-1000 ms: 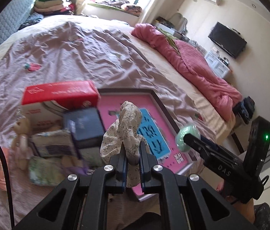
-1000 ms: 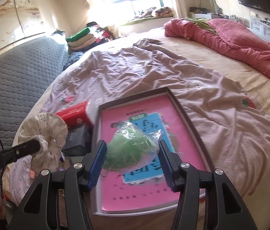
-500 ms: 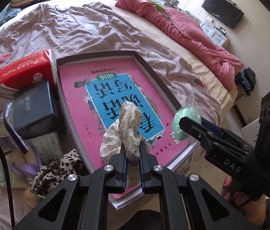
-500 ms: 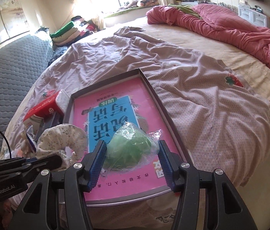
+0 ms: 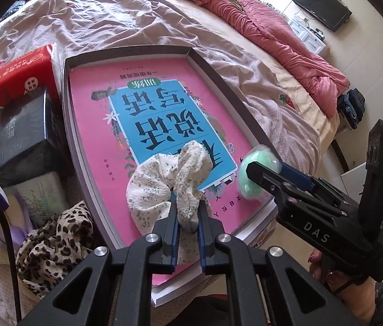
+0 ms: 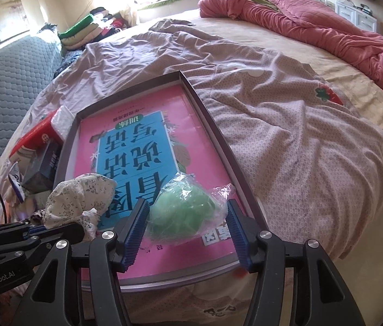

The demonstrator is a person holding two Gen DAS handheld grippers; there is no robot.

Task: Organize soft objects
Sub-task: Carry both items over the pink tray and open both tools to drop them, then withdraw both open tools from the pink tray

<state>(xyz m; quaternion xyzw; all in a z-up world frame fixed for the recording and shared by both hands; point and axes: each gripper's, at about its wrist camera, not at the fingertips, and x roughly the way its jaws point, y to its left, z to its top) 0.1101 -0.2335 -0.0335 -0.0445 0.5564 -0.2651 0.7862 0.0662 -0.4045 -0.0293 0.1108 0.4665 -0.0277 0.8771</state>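
Looking along the left gripper, its jaws are pinched nearly together on a cream floral scrunchie, whose gathered loop puffs out toward 10 o'clock of the fingertips and hangs over the near end of a shallow grey tray lined with a pink-and-blue printed sheet. At 3 o'clock the right gripper reaches in with a pale green bundle at the tray's near right corner. Boxes crowd the tray's left edge, a black box and a red carton, with a leopard-print scrunchie at 8 o'clock; from 12 to 2 o'clock the mauve bedspread lies open beyond the rim. From the right wrist, the right gripper stands about half open, its jaws having just been opening, and the green bundle, a soft ball in crinkled clear wrap, sits between the blue pads; I cannot tell whether they press on it. It rests over the sheet's near right part, just inside the tray's right wall. The floral scrunchie shows at 9 o'clock, and the bedspread spreads free from 1 to 3 o'clock.
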